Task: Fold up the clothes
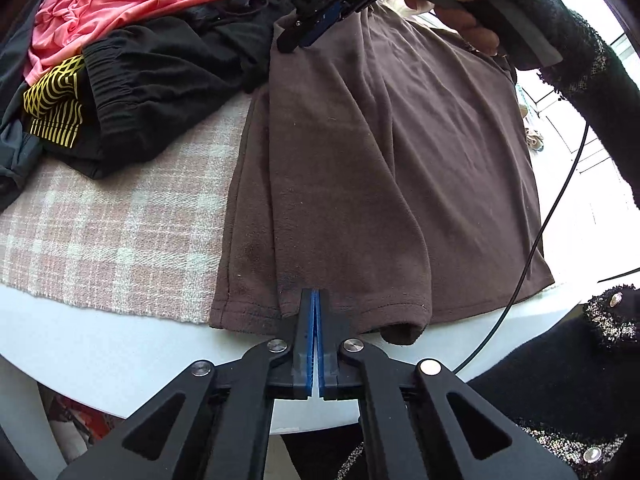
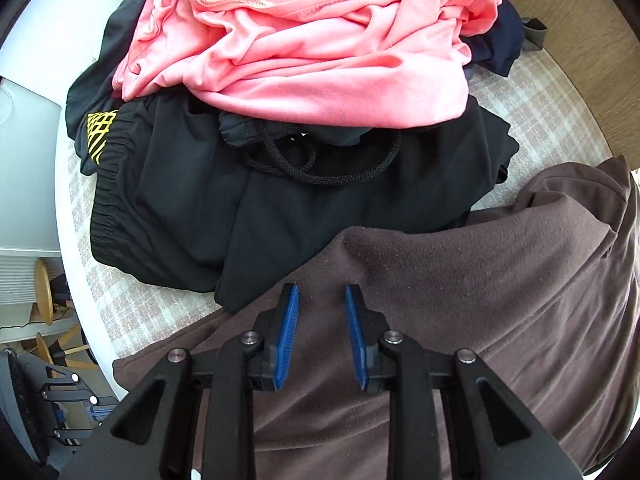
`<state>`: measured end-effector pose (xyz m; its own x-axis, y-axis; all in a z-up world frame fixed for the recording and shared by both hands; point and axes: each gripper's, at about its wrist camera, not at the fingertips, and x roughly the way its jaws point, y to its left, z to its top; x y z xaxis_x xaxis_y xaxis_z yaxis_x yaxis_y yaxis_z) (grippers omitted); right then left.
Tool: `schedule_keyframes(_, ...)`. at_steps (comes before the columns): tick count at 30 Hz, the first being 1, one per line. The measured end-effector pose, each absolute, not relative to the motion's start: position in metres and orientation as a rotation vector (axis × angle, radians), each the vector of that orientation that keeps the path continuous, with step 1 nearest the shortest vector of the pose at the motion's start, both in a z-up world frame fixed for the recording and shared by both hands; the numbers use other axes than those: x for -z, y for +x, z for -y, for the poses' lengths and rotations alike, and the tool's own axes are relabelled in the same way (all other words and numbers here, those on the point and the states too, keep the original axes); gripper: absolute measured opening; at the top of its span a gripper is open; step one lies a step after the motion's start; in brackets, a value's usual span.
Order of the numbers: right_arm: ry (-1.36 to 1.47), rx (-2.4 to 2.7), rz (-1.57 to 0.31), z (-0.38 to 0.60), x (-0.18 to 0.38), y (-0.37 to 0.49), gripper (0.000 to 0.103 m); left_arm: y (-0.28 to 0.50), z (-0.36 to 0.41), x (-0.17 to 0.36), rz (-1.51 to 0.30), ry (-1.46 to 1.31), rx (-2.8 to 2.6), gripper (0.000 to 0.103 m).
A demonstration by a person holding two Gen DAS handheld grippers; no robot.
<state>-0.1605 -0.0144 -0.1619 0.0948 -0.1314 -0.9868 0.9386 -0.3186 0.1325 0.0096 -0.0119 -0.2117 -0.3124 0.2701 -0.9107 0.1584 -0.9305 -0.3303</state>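
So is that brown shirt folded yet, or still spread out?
Partly folded: one side of the brown shirt is doubled lengthwise over the rest, its hem at the near table edge.

One brown garment (image 1: 384, 168) lies spread out, and one pink garment (image 2: 312, 44) tops the heap. Under it sit black clothes (image 2: 224, 216) (how many pieces cannot be told), one with a yellow print (image 1: 54, 108). Two grippers show, one plaid cloth (image 1: 116, 236), one white table (image 1: 120, 344).

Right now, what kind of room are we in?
Probably a room in someone's home. A round white table with a checked cloth holds a pile of unfolded clothes, and wooden stools stand on the floor beside it.
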Motion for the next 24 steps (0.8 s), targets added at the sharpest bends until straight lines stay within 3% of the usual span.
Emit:
schedule_keyframes(2, 1.409, 1.331, -0.821, 0.012, 0.154, -0.145, 0.025, 0.014, 0.017, 0.210, 0.595, -1.798, -2.434, 0.006)
schedule_keyframes(10, 1.418, 1.259, -0.898, 0.010, 0.165, -0.080, 0.025, 0.015, 0.012, 0.199, 0.542, -1.756, -2.448, 0.006)
schedule_keyframes(14, 1.397, 1.267, -0.951, 0.007, 0.173, -0.064, 0.025, 0.022, 0.024, 0.196, 0.512, -1.744, -2.425, 0.007)
schedule_keyframes(18, 1.402, 1.256, -1.005, -0.003, 0.183, -0.056, 0.025, 0.022, 0.022, 0.198, 0.488, -1.762, -2.392, 0.018)
schedule_keyframes(24, 1.393, 1.269, -0.971, -0.016, 0.184, -0.048, 0.023, 0.010, 0.013, 0.204, 0.404, -1.806, -2.407, 0.018)
